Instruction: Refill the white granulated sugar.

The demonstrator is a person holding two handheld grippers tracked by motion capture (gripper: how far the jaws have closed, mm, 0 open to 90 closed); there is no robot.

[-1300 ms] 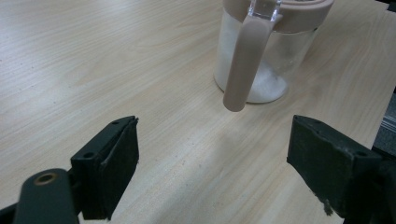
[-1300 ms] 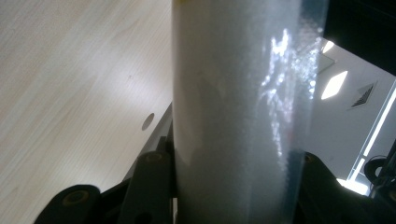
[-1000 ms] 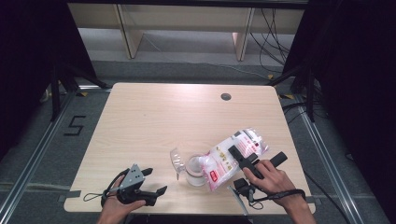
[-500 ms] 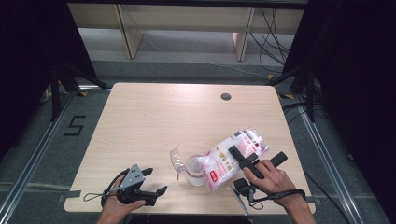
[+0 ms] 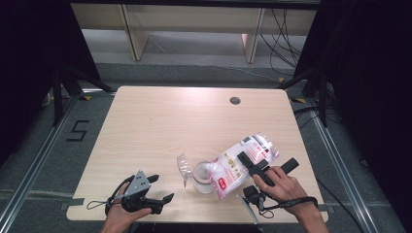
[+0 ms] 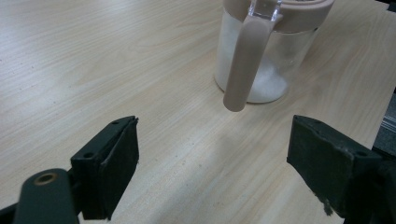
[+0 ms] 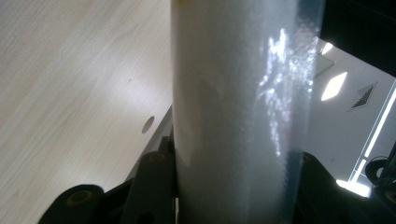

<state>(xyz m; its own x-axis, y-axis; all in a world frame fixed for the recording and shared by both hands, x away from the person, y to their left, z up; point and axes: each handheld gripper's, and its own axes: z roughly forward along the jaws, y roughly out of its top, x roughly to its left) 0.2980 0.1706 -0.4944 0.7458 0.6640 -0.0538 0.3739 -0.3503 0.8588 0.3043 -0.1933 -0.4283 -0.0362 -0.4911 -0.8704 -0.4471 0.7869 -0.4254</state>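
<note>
R gripper [image 5: 253,165] fingers clamped on bag [image 5: 241,162], tilted over jar [image 5: 204,177]; L gripper [image 5: 156,188] fingers apart, near jar.

Bag [image 5: 241,162]: white, red and pink print, contents white. Jar [image 6: 268,60]: clear, white granules in the bottom, dusty-pink lid and handle. Table [image 5: 160,126]: pale wood grain, one dark round hole [image 5: 235,100]. Both grippers' jaws black.

light: even overhead, tabletop [image 5: 160,126] bright, surroundings beyond its edges dark | shadows: soft, faint, under the jar [image 6: 261,60] | glare: white streaks on the bag [image 7: 243,112], ceiling lamps beside it | focus: bag close and blurred; high view soft, slightly grainy
</note>
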